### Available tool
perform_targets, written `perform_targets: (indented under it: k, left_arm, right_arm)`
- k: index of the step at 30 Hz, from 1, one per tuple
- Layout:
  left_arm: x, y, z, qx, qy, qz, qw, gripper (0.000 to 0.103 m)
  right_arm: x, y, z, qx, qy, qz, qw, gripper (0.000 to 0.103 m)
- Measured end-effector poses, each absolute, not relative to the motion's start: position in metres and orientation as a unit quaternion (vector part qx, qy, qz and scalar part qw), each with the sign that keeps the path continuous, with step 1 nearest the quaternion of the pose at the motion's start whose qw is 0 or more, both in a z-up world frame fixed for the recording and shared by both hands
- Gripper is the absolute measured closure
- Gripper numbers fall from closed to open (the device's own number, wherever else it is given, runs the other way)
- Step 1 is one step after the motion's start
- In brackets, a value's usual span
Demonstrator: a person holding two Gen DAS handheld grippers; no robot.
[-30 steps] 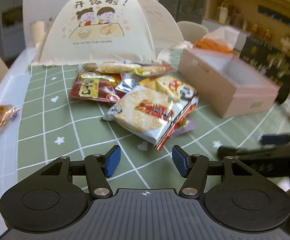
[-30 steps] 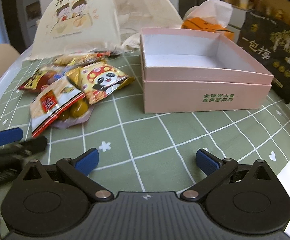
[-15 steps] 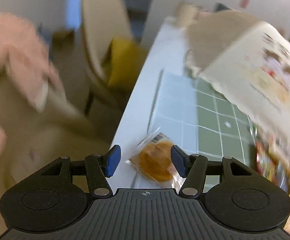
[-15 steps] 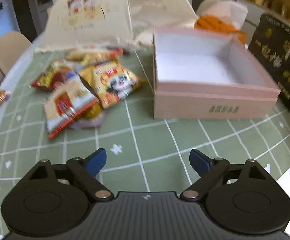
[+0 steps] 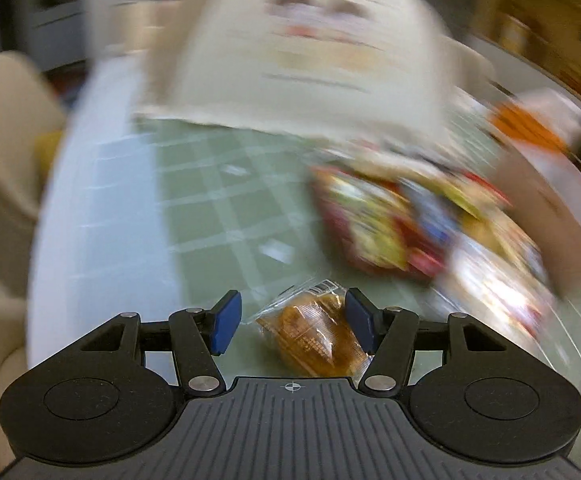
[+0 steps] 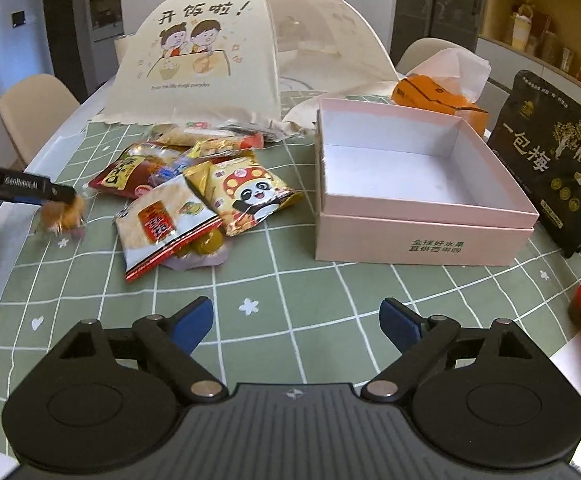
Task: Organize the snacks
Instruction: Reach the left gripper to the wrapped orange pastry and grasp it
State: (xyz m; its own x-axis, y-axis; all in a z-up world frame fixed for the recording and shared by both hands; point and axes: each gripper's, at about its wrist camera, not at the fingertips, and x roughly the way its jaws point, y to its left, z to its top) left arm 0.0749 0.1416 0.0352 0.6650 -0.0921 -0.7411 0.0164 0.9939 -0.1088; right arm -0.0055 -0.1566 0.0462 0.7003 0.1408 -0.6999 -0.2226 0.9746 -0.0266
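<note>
The left gripper (image 5: 290,322) is seen low in the left wrist view with its blue pads partly apart. A small clear-wrapped brown pastry (image 5: 314,334) lies between them, against the right-hand pad, while a gap is left at the other pad. Whether the pastry is clamped cannot be told. In the right wrist view the same gripper (image 6: 60,196) is found at the left edge, with the pastry (image 6: 61,216) blurred at its tip above the green checked tablecloth (image 6: 250,284).

The right gripper (image 6: 296,320) is held wide apart at the bottom of its frame, with nothing between its pads.

The pile of snack packets (image 6: 194,192) is spread at centre left. The open pink box (image 6: 418,184), seen empty, stands just right of it. A cream mesh food cover (image 6: 210,52) is placed behind the pile.
</note>
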Motion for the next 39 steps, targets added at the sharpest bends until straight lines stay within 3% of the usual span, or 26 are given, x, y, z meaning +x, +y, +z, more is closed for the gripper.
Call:
perform_targets:
  k: [4, 8, 11, 17, 19, 22, 25, 30, 39]
  left_arm:
    - [0.05, 0.135, 0.05, -0.063, 0.426, 0.001, 0.903, 0.045]
    - [0.029, 0.176, 0.05, -0.276, 0.434, 0.071, 0.855, 0.045]
    - [0.034, 0.185, 0.047, -0.336, 0.442, 0.08, 0.828, 0.045]
    - [0.069, 0.138, 0.046, -0.237, 0.464, 0.055, 0.852, 0.042]
    - [0.074, 0.11, 0.046, -0.144, 0.464, 0.036, 0.873, 0.042]
    - [0.072, 0.075, 0.039, -0.019, 0.463, -0.008, 0.886, 0.032]
    - [0.059, 0.061, 0.034, 0.044, 0.459, -0.027, 0.887, 0.031]
    - [0.044, 0.066, 0.028, 0.059, 0.458, -0.029, 0.887, 0.028]
    - [0.015, 0.107, 0.027, -0.025, 0.464, -0.027, 0.885, 0.031]
  right_arm:
    - [-0.011, -0.153, 0.044, -0.06, 0.367, 0.102, 0.922, 0.011]
    - [-0.017, -0.152, 0.041, -0.052, 0.371, 0.1, 0.922, 0.011]
    - [-0.022, -0.152, 0.04, -0.042, 0.369, 0.101, 0.923, 0.011]
    - [-0.032, -0.146, 0.041, -0.049, 0.368, 0.115, 0.921, 0.011]
    - [-0.037, -0.145, 0.042, -0.06, 0.362, 0.121, 0.922, 0.011]
    - [-0.044, -0.146, 0.044, -0.08, 0.35, 0.12, 0.925, 0.011]
    - [-0.045, -0.15, 0.043, -0.085, 0.341, 0.111, 0.93, 0.011]
    - [-0.036, -0.148, 0.046, -0.089, 0.337, 0.119, 0.93, 0.011]
    - [0.019, -0.098, 0.066, -0.109, 0.303, 0.259, 0.911, 0.011]
